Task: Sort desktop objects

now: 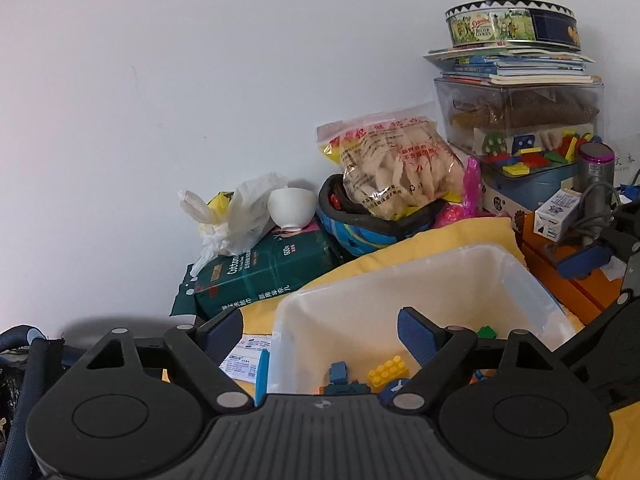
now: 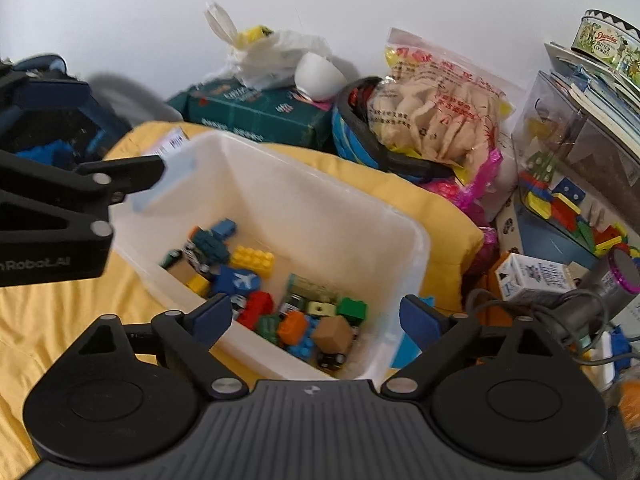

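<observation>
Your left gripper (image 1: 320, 338) is spread wide, nothing between the pads. It hangs over the near-left corner of the translucent bin (image 1: 460, 276): the left finger sits outside the bin wall above the yellow cloth (image 1: 440, 236) and a white printed label (image 1: 250, 354), the right finger is inside the bin's outline, above the toys. Just below and between your fingers: a yellow stud brick (image 1: 387, 372), a small blue block (image 1: 339, 372), a dark blue piece (image 1: 394, 390) partly hidden by the gripper body.

Your right gripper (image 2: 316, 320) is also wide apart and empty. It straddles the bin's (image 2: 400, 256) near-right corner; the left pad is over the near wall, the right pad outside the rim. The toy pile lies directly under and ahead of it: red brick (image 2: 258, 308), orange block (image 2: 292, 328), tan cube (image 2: 334, 334), green brick (image 2: 352, 308), blue plane tile (image 2: 240, 280), another view of the yellow stud brick (image 2: 254, 259). Pads touch none of them.

In the right wrist view your left gripper (image 2: 132, 168) shows at the left edge, over the bin's far-left corner.

The bin sits on the yellow cloth (image 2: 60, 320). Behind it along the wall: green tissue pack (image 1: 264, 276), white bowl (image 1: 292, 208) on top of it, white plastic bag (image 1: 236, 216), snack bag (image 1: 396, 164) in a blue helmet (image 1: 360, 232), clear box (image 1: 520, 120) with books and a cookie tin (image 1: 512, 24) stacked on top.
</observation>
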Demonstrator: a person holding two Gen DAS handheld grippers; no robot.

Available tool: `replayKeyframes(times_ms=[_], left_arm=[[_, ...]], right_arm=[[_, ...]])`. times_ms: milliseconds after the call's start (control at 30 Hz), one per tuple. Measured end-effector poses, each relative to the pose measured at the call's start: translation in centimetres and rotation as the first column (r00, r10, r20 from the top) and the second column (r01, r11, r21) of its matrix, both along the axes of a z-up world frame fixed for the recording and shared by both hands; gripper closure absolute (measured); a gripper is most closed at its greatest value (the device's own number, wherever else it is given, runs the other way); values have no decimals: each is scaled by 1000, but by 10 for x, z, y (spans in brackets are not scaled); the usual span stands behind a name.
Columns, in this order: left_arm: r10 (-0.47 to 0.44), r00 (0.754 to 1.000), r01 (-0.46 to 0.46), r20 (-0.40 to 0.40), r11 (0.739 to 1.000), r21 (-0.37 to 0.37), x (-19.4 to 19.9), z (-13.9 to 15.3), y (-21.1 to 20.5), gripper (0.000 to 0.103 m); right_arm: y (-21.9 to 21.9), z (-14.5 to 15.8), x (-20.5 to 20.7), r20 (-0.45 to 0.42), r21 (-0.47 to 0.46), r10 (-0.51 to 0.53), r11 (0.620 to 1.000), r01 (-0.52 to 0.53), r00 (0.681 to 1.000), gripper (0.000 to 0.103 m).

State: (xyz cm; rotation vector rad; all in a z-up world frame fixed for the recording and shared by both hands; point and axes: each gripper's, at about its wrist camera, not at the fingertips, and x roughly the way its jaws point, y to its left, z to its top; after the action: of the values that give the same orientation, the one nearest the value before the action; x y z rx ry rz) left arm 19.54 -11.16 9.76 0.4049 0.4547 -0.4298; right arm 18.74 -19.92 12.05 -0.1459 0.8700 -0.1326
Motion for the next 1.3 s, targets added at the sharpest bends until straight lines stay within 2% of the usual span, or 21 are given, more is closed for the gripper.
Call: replayKeyframes(times_ms=[367, 667, 1067, 1300], left_arm=[[4, 998, -6, -67, 1000, -27, 16, -13, -15, 16], [13, 995, -16, -94, 999, -28, 24, -17, -17, 16], [10, 995, -14, -96, 999, -35, 26, -17, -18, 16], [14, 998, -15, -67, 1000, -10, 23, -18, -16, 16]], right_arm=[[-5, -10, 14, -70, -69, -2, 998, -3, 998, 8], [-4, -15, 22, -89, -91, 19, 995, -27, 996, 7], [-2, -16, 24, -81, -86, 23, 996, -30, 996, 7], [-2, -17, 24, -84, -83, 24, 996, -31, 996, 7]])
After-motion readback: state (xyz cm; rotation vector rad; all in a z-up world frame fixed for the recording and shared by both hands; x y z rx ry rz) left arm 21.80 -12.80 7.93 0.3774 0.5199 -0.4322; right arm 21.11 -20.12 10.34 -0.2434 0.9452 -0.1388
